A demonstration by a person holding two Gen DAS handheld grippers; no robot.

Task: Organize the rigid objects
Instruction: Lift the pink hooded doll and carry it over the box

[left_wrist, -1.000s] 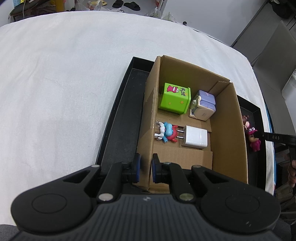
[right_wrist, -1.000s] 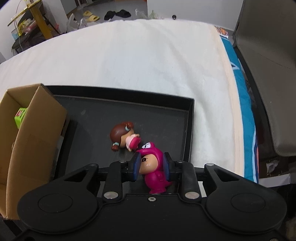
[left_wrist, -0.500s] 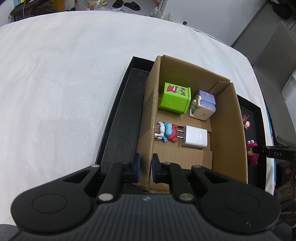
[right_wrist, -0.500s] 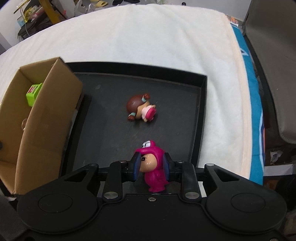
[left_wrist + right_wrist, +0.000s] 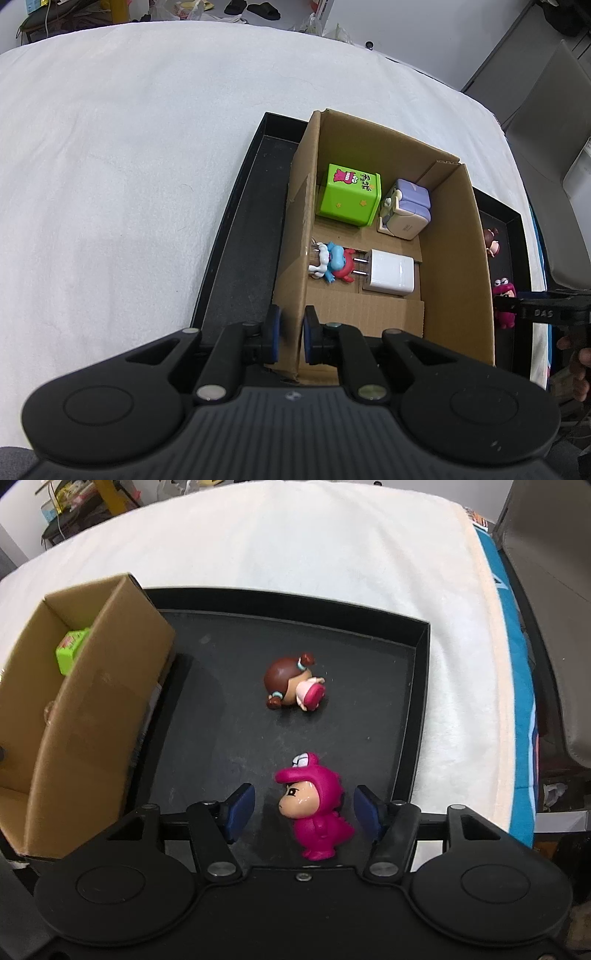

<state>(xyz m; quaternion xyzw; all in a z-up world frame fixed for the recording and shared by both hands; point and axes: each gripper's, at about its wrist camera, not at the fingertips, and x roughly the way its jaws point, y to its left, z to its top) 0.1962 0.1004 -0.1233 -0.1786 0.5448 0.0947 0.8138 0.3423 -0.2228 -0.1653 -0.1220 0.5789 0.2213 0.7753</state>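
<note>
My left gripper (image 5: 291, 334) is shut on the near left wall of the cardboard box (image 5: 299, 236), which stands in a black tray (image 5: 240, 236). The box holds a green cube (image 5: 349, 194), a purple and white toy (image 5: 406, 212), a white charger (image 5: 389, 271) and a small blue and red figure (image 5: 332, 262). My right gripper (image 5: 302, 812) is open around a magenta dinosaur-suit figure (image 5: 317, 812) standing on the tray (image 5: 421, 686), its pads clear of it. A brown-haired doll figure (image 5: 291, 683) lies farther on the tray floor.
The tray lies on a white cloth-covered table (image 5: 110, 147). A grey chair (image 5: 554, 590) and a blue strip (image 5: 517, 657) are beyond the table's right edge. The box (image 5: 88, 709) stands left of my right gripper. Clutter lies on the floor at the far side.
My right gripper has drawn back toward the tray's near edge with the magenta figure, then opened, leaving the figure standing on the tray. The left gripper has not moved.
</note>
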